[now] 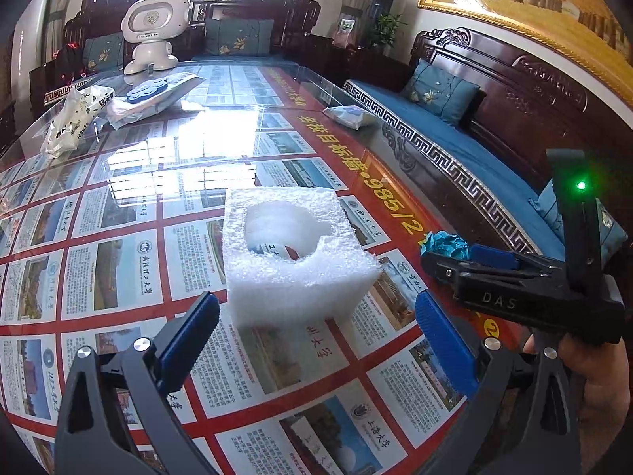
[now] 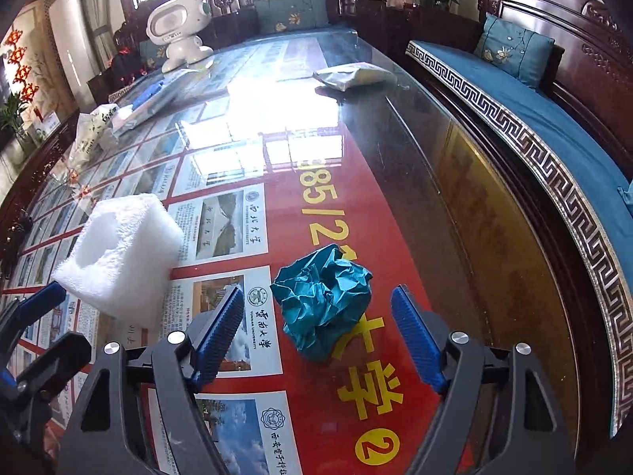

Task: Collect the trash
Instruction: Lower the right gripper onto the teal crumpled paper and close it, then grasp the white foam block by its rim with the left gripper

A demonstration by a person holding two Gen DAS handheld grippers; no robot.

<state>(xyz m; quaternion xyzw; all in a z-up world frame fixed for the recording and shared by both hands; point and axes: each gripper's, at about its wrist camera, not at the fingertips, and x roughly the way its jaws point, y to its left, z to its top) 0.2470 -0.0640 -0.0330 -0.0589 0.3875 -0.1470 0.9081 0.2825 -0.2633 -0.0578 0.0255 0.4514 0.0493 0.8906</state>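
Crumpled teal paper ball (image 2: 322,301) resting on glass-topped bench (image 2: 395,182), just right of white foam block with round cutout (image 1: 292,253); right gripper (image 2: 320,328) spread apart around the ball, left gripper (image 1: 316,340) spread apart before the block

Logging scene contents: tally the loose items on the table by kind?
Foam block: 1
Crumpled teal paper ball: 1
Soft packs and bags: 3: wipes pack, white printed bag, grey pouch
White robot toy: 1
Total: 6
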